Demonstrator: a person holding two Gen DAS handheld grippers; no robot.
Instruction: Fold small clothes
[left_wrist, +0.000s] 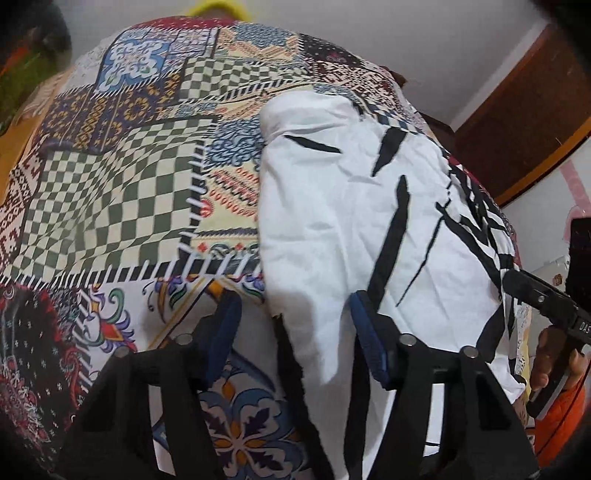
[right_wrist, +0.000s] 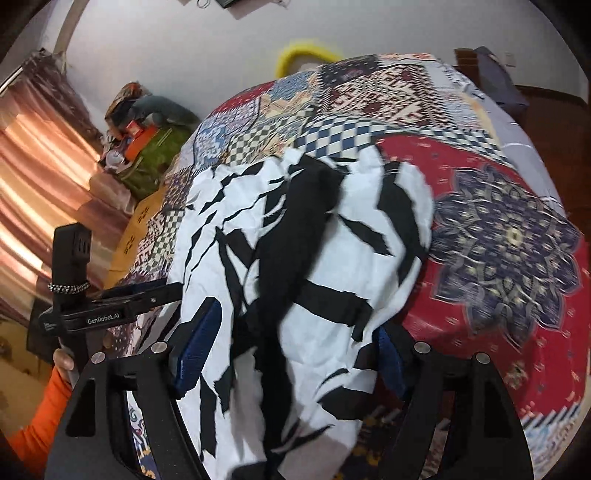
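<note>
**Tongs wide around a soft striped garment on the bed**

Both tongs are at the near edge of the garment. Left tongs (left_wrist: 295, 332) stand parted: the white cloth hangs between the blue pads, one pad (left_wrist: 364, 332) touches the fabric, the other stands clear over the bedspread (left_wrist: 110, 192). So I judge they are released, not clenched. Right tongs (right_wrist: 291, 350) are also wide, and the garment (right_wrist: 295, 258) lies between and over the pads; I see no pinch there, so they look released too, though the cloth hides part of the right pad.

The garment, white with black stripes, lies crumpled on the patchwork bedspread, near the edge where the person stands. An orange sleeve (right_wrist: 33, 424) shows at the side.

I think the cloth is thin, light and very soft. It wrinkles easily and will sag and drape when lifted, not keep a shape. It is not fragile and not slippery against rubber pads. One layer can slip away from the others, so the best hold is at a hem or corner, one at each side, pinching all layers together and keeping the edge stretched between the tongs.
</note>
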